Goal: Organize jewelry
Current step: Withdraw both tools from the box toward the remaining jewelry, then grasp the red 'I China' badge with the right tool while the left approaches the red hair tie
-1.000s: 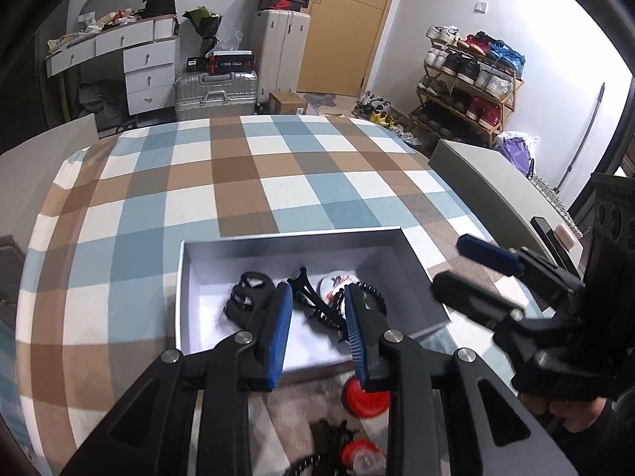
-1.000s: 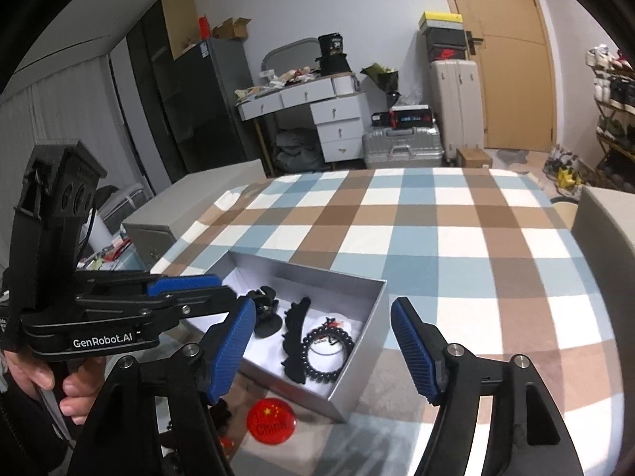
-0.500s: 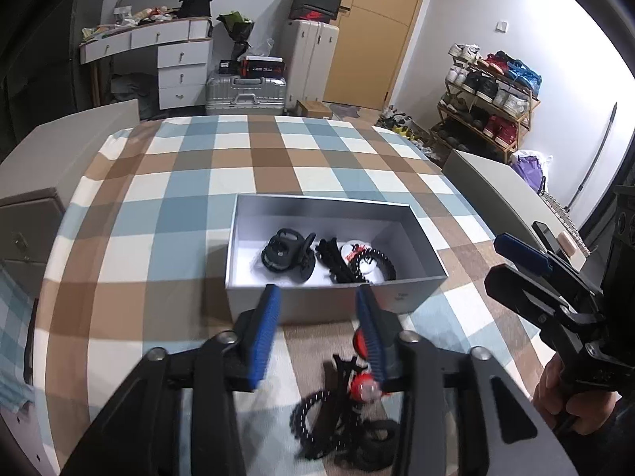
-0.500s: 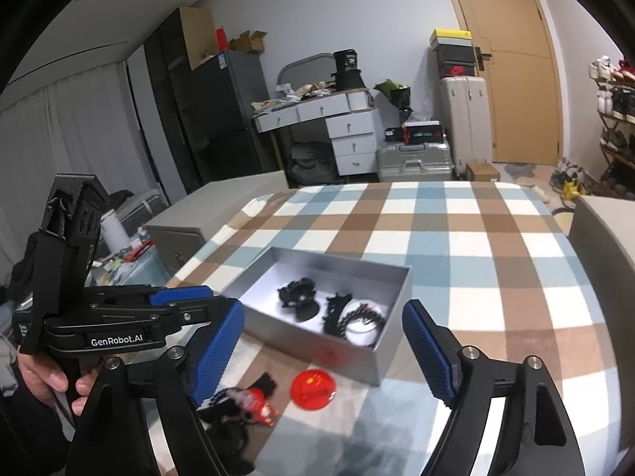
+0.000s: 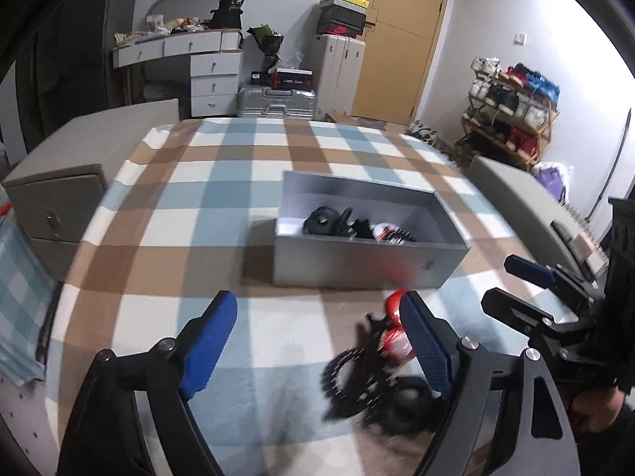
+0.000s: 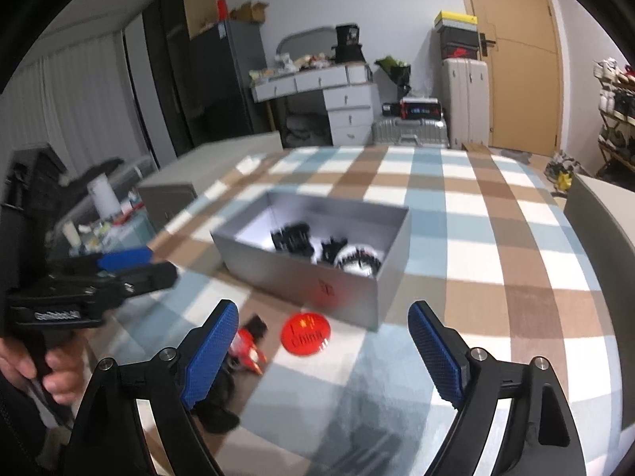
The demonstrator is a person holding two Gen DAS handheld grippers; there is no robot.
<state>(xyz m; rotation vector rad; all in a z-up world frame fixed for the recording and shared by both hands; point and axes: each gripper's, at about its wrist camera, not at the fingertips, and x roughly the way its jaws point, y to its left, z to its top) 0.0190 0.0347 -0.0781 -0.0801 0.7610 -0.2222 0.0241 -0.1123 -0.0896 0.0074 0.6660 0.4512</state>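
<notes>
A silver box (image 5: 357,265) sits on the checked tablecloth and holds black hair clips (image 5: 323,220) and a black bead bracelet (image 5: 397,234); the box also shows in the right wrist view (image 6: 301,273). In front of it lie a black bead bracelet (image 5: 345,373), a red-and-black piece (image 5: 391,339) and a black hair tie (image 5: 408,400). A red round badge (image 6: 306,332) lies by the box. My left gripper (image 5: 317,353) is open and empty, above the table before the loose pile. My right gripper (image 6: 323,351) is open and empty, near the badge.
Grey cabinets flank the table on the left (image 5: 59,198) and right (image 5: 528,198). Behind the table stand a white dresser (image 5: 214,79), suitcases (image 5: 341,75), a shoe rack (image 5: 512,115) and a door (image 5: 397,35).
Both grippers have pulled back and away from the box. My left gripper's jaws opened wide from a narrow gap. The loose pile in front of the box came into view.
</notes>
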